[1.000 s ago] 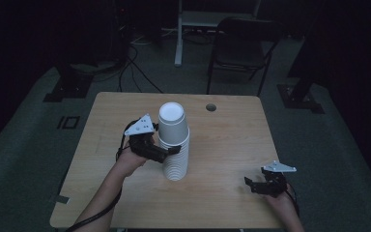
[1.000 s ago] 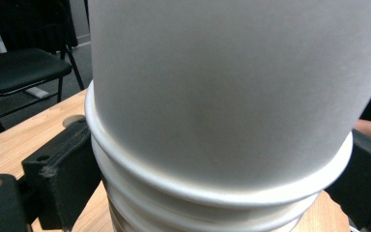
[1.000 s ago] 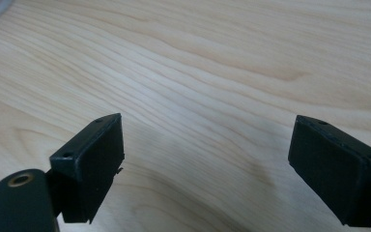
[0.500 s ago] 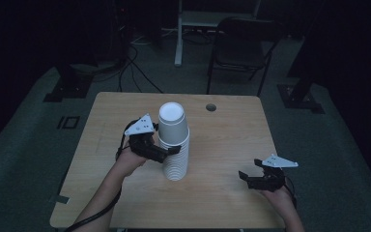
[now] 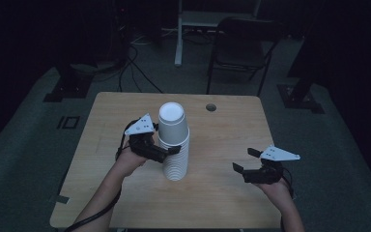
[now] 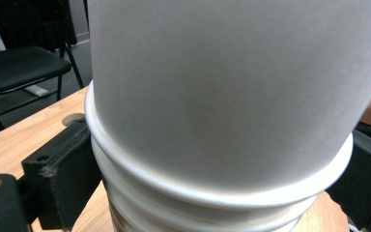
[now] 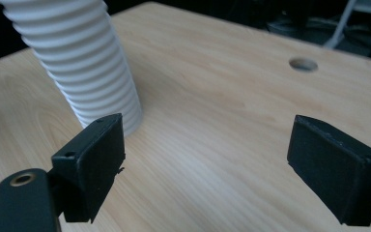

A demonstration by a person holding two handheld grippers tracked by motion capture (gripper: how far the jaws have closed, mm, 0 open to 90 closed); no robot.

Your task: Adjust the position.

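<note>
A stack of upside-down white cups [image 5: 174, 145] stands near the middle of the table [image 5: 222, 203]. The left gripper [image 5: 166, 152] stays clamped on the stack partway up, one jaw on each side just under a cup rim, as before. The right gripper [image 5: 241, 161] has moved since a second ago: it has slid left toward the stack, jaws spread wide and empty, low over the table and apart from the cups.

Wooden table [image 5: 222, 145]; folding chair [image 5: 241, 36] behind; floor cables [image 5: 135, 53].
</note>
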